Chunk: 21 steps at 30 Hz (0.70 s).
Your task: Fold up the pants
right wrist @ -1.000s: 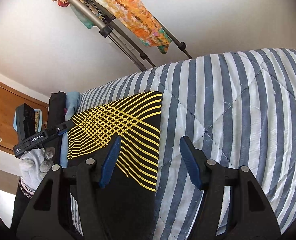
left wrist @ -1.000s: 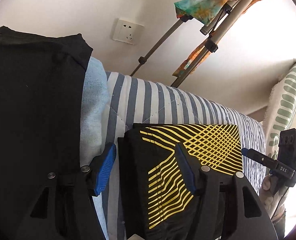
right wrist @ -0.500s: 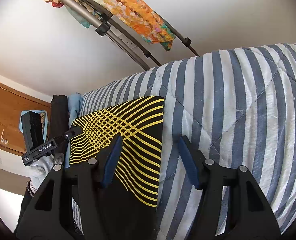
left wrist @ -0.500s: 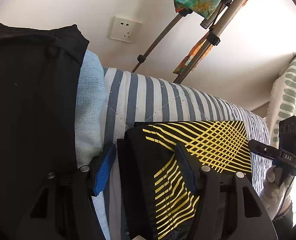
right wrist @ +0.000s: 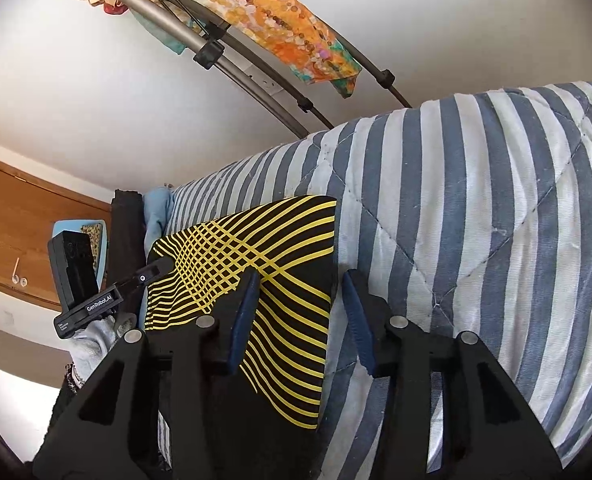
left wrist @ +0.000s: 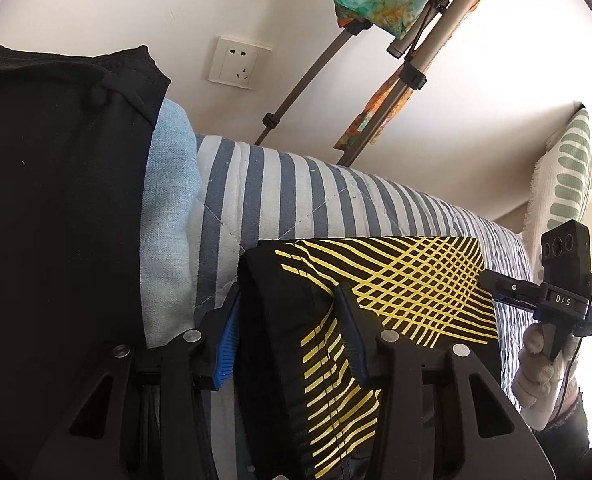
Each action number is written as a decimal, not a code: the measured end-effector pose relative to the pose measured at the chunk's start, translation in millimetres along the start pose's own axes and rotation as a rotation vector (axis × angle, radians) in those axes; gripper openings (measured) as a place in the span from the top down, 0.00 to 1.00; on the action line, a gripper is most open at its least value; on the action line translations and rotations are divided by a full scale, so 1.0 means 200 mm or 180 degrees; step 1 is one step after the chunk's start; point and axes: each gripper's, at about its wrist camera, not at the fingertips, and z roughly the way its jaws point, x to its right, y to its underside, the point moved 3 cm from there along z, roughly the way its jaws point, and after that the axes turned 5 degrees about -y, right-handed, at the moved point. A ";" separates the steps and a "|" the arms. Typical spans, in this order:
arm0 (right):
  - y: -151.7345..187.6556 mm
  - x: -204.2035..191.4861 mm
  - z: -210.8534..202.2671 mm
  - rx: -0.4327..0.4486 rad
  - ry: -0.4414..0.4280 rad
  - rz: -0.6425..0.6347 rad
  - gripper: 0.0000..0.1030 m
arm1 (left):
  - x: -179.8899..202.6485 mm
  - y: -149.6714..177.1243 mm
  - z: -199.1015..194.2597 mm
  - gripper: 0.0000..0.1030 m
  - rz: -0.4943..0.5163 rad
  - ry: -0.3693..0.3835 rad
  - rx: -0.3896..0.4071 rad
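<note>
Flanking folded pants (left wrist: 396, 280): black garment (left wrist: 55, 200), seemingly touching denim (left wrist: 167, 208).

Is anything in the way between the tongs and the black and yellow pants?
No. The left tongs and right tongs both sit open right at the pants, one at each side edge, with nothing visible between them.

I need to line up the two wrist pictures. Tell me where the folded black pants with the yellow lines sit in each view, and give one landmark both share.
Left wrist: black pants with the yellow lines lie lower centre-right, between the open fingers.
Right wrist: pants lie centre-left, their right edge between the open fingers.
Shared landmark: striped quilt under the pants.
</note>
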 end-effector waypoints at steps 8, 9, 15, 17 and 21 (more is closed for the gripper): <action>0.01 -0.03 0.02 0.0018 -0.0027 -0.0051 0.65 | 0.09 0.01 0.03 0.42 0.0245 -0.0161 0.0096; 0.01 -0.04 0.03 -0.0002 -0.0023 -0.0062 0.73 | 0.09 0.02 0.03 0.51 0.0242 -0.0167 0.0120; 0.02 -0.05 0.03 0.0040 0.0015 -0.0079 0.84 | 0.06 0.02 0.02 0.72 0.0082 0.0002 0.0179; 0.02 -0.06 0.03 0.0052 0.0021 -0.0102 0.85 | 0.07 0.02 0.01 0.72 0.0118 -0.0014 0.0210; 0.02 -0.05 0.05 0.0012 0.0067 -0.0122 0.86 | 0.06 0.01 0.03 0.73 0.0092 0.0001 0.0208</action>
